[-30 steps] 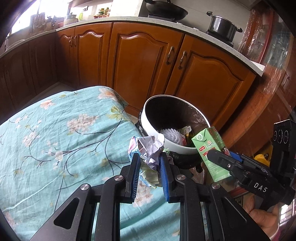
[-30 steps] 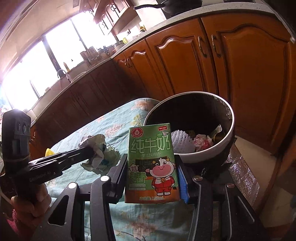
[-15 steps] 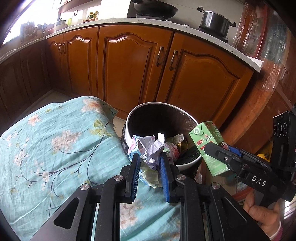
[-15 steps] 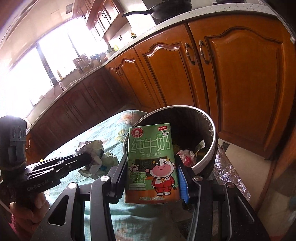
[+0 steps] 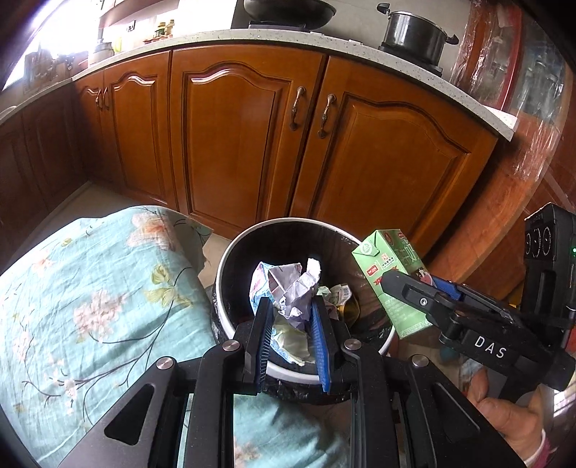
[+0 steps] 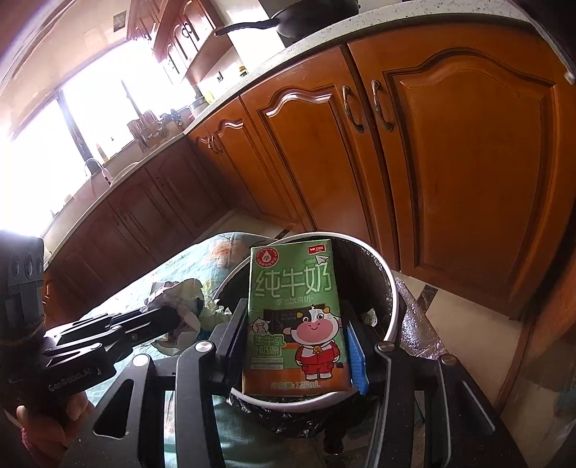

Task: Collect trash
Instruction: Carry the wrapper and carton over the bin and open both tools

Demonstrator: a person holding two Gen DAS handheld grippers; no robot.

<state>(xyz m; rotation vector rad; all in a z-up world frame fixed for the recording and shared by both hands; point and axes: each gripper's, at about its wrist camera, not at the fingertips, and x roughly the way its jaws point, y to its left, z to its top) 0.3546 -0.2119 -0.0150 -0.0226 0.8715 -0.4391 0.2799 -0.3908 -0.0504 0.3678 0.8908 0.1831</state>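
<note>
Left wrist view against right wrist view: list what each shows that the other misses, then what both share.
Left only: a lidded pot on the counter, and trash lying inside the bin.

Right only: the sunlit window, the sink tap, and the milk carton front with its cartoon cow.

Shared: bin, carton, crumpled paper, floral cloth, cabinets.

Floral cloth [image 5: 90,306] covers the surface — perhaps a table.
</note>
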